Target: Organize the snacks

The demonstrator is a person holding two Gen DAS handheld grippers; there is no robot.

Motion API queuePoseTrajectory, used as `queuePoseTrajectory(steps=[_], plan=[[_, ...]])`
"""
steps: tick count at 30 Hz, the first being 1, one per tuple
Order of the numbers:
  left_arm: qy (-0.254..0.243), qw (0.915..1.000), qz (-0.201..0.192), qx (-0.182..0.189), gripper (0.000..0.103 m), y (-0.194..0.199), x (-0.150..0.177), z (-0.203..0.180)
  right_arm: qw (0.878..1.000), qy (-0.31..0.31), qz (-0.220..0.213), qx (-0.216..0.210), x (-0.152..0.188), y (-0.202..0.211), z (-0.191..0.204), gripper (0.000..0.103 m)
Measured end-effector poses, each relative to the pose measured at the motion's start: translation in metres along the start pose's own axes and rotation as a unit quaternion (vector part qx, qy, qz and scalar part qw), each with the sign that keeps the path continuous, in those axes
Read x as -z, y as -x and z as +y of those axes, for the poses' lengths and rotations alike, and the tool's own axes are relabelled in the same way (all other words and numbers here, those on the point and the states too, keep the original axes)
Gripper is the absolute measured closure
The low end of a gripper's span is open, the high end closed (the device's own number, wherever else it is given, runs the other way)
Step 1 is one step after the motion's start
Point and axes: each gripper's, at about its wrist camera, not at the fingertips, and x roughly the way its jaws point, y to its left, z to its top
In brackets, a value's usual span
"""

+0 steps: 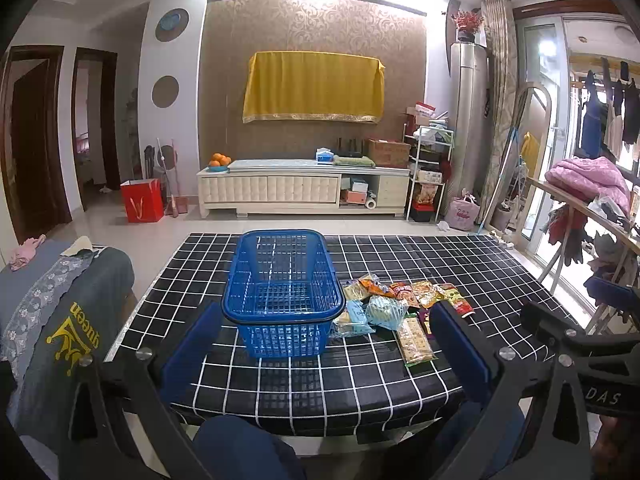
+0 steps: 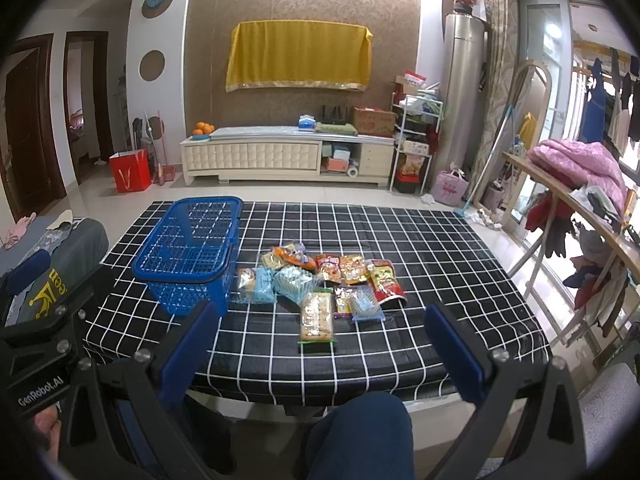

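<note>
Both the left tongs [image 1: 326, 350] and right tongs [image 2: 320, 344] gape empty; the crinkly snack packets [image 2: 320, 284], crowded at the blue basket's [image 2: 188, 254] three o'clock on the counter [image 2: 440, 240], could slip or come up in pairs.

- Left gripper [image 1: 324, 344]: jaws spread wide, empty, held above the table's near edge.
- Right gripper [image 2: 320, 340]: jaws likewise wide, empty, near the same edge.

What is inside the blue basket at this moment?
Nothing can be seen inside the blue basket; through its mesh only the checkered tablecloth shows. The snack packets lie beside it on the cloth. No part of its inside is covered.
</note>
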Motion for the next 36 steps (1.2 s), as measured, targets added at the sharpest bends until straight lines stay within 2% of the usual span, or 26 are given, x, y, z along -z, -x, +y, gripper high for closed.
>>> queuePoseTrajectory(steps=[11,23,27,31,36], plan=[[0.002,1.0000,0.004,0.002,0.000,0.000,-0.001,0.000,1.000,0.001,0.006,0.000,-0.002,-0.001,0.000,0.000],[-0.008,0.9998,0.017,0.012,0.000,-0.021,-0.023,-0.013,1.000,0.000,0.011,0.002,-0.016,-0.011,-0.011,0.000],[-0.015,0.9992,0.028,0.025,0.000,-0.037,-0.033,-0.024,1.000,0.001,0.020,0.004,-0.025,-0.023,-0.023,0.000],[-0.021,0.9971,0.061,0.040,0.000,-0.062,-0.043,-0.042,1.000,-0.009,0.027,0.006,-0.033,-0.038,-0.040,0.000],[-0.034,0.9927,0.098,0.062,0.000,-0.107,-0.050,-0.074,0.998,-0.019,0.057,0.014,-0.042,-0.074,-0.073,0.000]])
